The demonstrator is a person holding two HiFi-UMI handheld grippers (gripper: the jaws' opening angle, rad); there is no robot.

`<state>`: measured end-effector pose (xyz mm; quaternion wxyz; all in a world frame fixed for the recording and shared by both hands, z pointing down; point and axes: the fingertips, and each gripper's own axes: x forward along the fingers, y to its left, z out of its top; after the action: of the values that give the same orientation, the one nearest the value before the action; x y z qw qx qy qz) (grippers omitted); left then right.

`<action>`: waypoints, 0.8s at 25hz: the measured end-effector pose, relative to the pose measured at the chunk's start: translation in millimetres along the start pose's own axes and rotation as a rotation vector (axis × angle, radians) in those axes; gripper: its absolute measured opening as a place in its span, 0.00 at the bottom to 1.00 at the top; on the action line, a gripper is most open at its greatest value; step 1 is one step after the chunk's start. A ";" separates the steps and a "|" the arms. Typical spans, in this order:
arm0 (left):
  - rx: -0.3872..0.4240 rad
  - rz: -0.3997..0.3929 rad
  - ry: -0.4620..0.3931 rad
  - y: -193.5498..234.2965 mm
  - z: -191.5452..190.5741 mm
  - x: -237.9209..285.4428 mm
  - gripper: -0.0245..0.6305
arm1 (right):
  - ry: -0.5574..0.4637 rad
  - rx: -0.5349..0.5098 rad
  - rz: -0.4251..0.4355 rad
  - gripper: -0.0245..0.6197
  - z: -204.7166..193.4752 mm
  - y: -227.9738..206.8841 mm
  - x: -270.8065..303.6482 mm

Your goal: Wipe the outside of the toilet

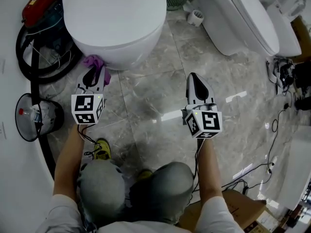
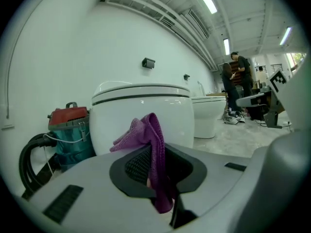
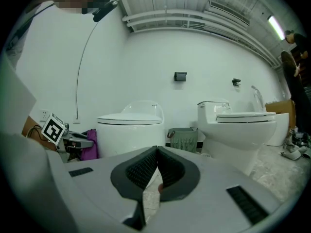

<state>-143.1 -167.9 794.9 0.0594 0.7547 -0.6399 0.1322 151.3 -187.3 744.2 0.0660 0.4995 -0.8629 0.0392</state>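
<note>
A white toilet (image 1: 114,18) with its lid down stands at the top left of the head view, and it fills the middle of the left gripper view as the toilet (image 2: 141,113). My left gripper (image 1: 92,76) is shut on a purple cloth (image 1: 95,63), held just short of the bowl's lower front. The cloth (image 2: 150,149) hangs between the jaws. My right gripper (image 1: 197,84) hovers over the marble floor to the right, shut with nothing in it. From the right gripper view the toilet (image 3: 130,132) is ahead on the left.
A second white toilet (image 1: 248,18) stands at the top right. A green basket (image 3: 183,140) sits between the two. A red and teal vacuum (image 2: 68,130) with a black hose is left of the toilet. Cables (image 1: 279,115) trail on the floor at the right. Cardboard boxes (image 1: 243,208) lie near my right arm.
</note>
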 end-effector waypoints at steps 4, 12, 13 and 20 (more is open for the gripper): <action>0.004 -0.084 -0.006 -34.1 -1.1 4.9 0.15 | -0.002 0.007 -0.010 0.05 -0.7 -0.3 -6.3; 0.190 -0.296 0.038 -120.7 -8.0 45.6 0.15 | 0.026 0.013 -0.051 0.05 -13.8 -15.5 -22.3; 0.249 -0.326 0.055 -132.8 -9.6 53.8 0.15 | 0.032 0.012 -0.052 0.05 -16.6 -16.8 -23.3; 0.309 -0.436 0.061 -162.6 -13.8 50.8 0.15 | 0.052 0.019 -0.036 0.05 -36.6 -12.2 -20.7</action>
<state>22.2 -184.3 835.1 -0.0103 0.8704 -0.4326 0.2349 174.8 -170.7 777.2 0.0843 0.5144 -0.8513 0.0591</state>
